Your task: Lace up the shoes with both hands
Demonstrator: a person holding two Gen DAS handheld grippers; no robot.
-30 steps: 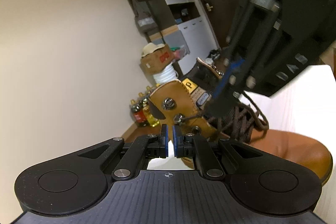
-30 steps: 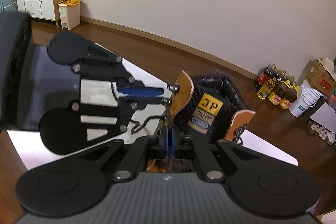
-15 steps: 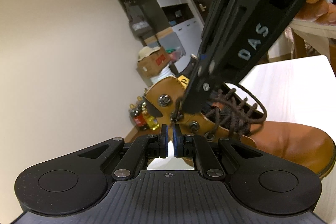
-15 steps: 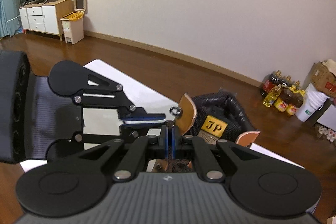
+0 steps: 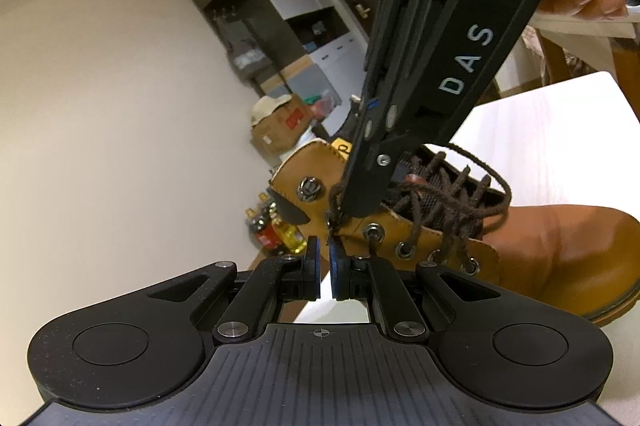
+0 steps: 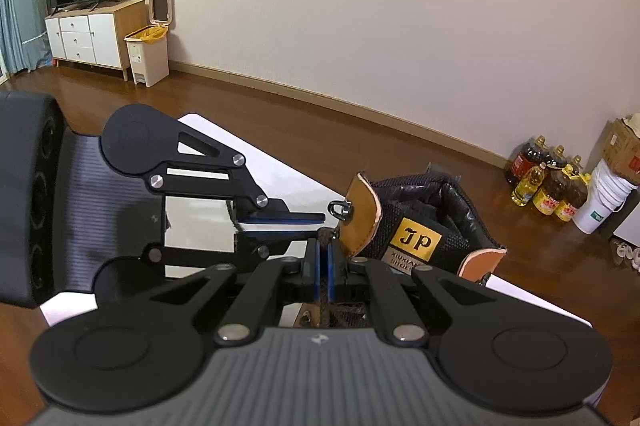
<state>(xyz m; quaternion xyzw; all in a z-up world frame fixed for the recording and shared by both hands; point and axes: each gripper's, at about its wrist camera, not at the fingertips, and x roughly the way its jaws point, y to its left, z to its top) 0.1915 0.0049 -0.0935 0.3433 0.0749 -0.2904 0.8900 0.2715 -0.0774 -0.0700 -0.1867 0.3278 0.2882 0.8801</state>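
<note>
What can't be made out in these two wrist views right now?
- Left wrist view: the right hand-held gripper covers where the lace is pinched; grip contact hidden.
- Right wrist view: the boot toe and eyelets sit under the gripper body, unseen.
- Left hand-held gripper: whether the lace end lies between its pads is too small to tell.
- Boot tongue label: lower text cut off.
</note>
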